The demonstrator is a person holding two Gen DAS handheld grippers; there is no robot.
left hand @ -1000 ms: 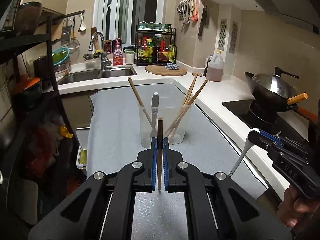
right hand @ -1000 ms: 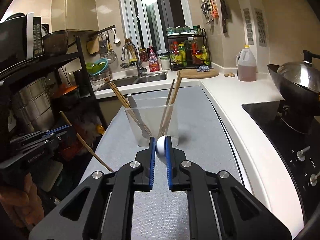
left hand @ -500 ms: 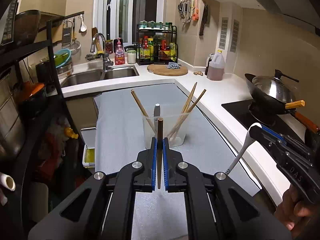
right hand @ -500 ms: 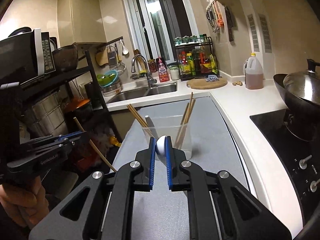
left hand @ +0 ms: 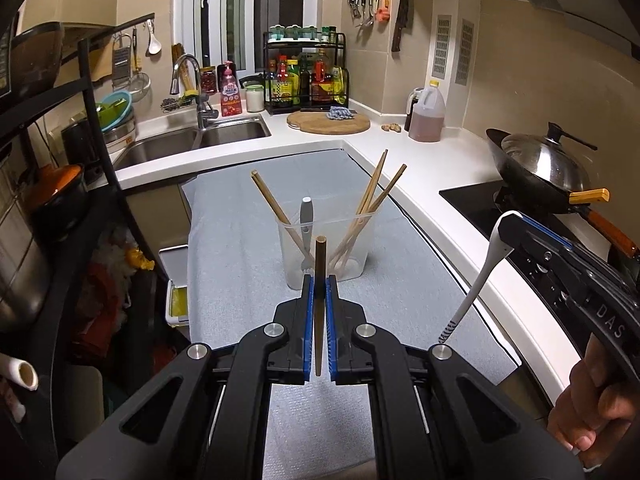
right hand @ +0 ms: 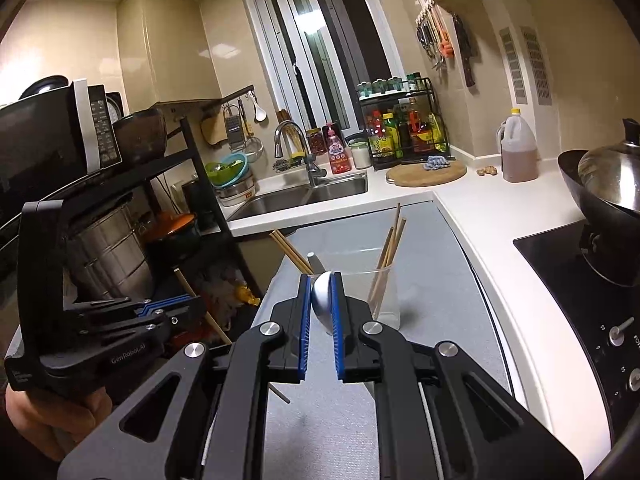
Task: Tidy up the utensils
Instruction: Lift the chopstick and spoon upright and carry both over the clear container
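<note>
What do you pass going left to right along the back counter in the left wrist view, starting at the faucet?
Faucet → pink soap bottle → white jar → black bottle rack → round wooden board → big oil jug → wok with its lid.

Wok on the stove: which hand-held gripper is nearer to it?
Right. The right hand-held gripper, shut on a white spoon, is beside the stove just in front of the wok. The left hand-held gripper, shut on a chopstick, is over the grey mat, farther away.
</note>
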